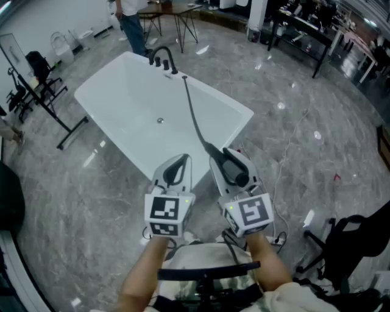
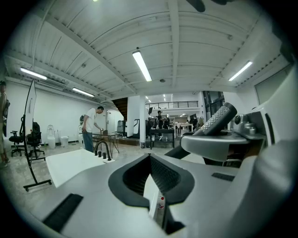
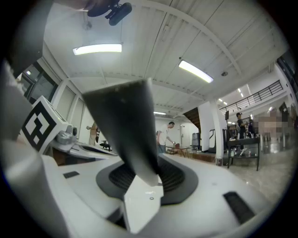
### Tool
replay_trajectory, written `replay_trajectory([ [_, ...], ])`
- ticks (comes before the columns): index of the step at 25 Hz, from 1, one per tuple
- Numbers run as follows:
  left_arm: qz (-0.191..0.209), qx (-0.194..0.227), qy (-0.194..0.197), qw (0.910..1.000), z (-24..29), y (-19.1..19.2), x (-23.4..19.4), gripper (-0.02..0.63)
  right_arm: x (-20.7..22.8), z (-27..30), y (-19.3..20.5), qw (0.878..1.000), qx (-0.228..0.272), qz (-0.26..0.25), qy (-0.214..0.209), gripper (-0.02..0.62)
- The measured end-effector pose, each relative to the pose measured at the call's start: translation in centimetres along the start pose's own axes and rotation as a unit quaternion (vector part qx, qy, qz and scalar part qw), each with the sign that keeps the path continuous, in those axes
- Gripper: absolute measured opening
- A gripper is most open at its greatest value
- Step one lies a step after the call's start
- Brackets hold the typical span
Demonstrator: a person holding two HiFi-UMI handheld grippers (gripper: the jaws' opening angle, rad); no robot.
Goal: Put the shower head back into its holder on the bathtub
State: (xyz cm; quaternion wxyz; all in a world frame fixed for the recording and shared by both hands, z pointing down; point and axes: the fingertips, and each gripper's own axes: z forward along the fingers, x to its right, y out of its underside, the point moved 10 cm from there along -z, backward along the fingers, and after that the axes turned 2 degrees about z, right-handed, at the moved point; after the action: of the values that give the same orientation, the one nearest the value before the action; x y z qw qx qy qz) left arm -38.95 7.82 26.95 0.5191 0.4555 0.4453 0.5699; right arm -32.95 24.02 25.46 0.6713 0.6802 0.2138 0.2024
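Observation:
A white bathtub (image 1: 122,103) stands on the grey marble floor, with a black faucet (image 1: 163,60) and small black fittings on its far rim. From there a dark hose (image 1: 194,116) runs across the tub to the black shower head (image 1: 234,170). My right gripper (image 1: 230,159) is shut on the shower head over the tub's near corner. In the right gripper view the shower head's dark handle (image 3: 125,125) rises from between the jaws. My left gripper (image 1: 180,159) hovers just left of it, shut and empty. The left gripper view looks toward the faucet (image 2: 103,149) over the tub (image 2: 70,162).
A person (image 1: 131,24) stands at a small table (image 1: 177,12) behind the tub. A black stand (image 1: 36,97) is on the left. Black tables (image 1: 311,30) stand at the back right and a black chair (image 1: 350,244) at the lower right. A white cable (image 1: 292,140) trails over the floor.

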Motion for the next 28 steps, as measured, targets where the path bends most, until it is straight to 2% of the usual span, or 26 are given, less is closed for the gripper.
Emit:
replay_trajectory([
  [20,-0.002,0.004,0.014,0.9999,0.9,1.0,-0.3,0.008,-0.2,0.2,0.3,1.0,0.002,-0.018,0.008,0.152],
  [28,-0.006,0.002,0.029,0.9996,1.9,0.5,-3.5,0.008,-1.1,3.2,-1.6,0.999,0.008,-0.036,0.02,0.152],
])
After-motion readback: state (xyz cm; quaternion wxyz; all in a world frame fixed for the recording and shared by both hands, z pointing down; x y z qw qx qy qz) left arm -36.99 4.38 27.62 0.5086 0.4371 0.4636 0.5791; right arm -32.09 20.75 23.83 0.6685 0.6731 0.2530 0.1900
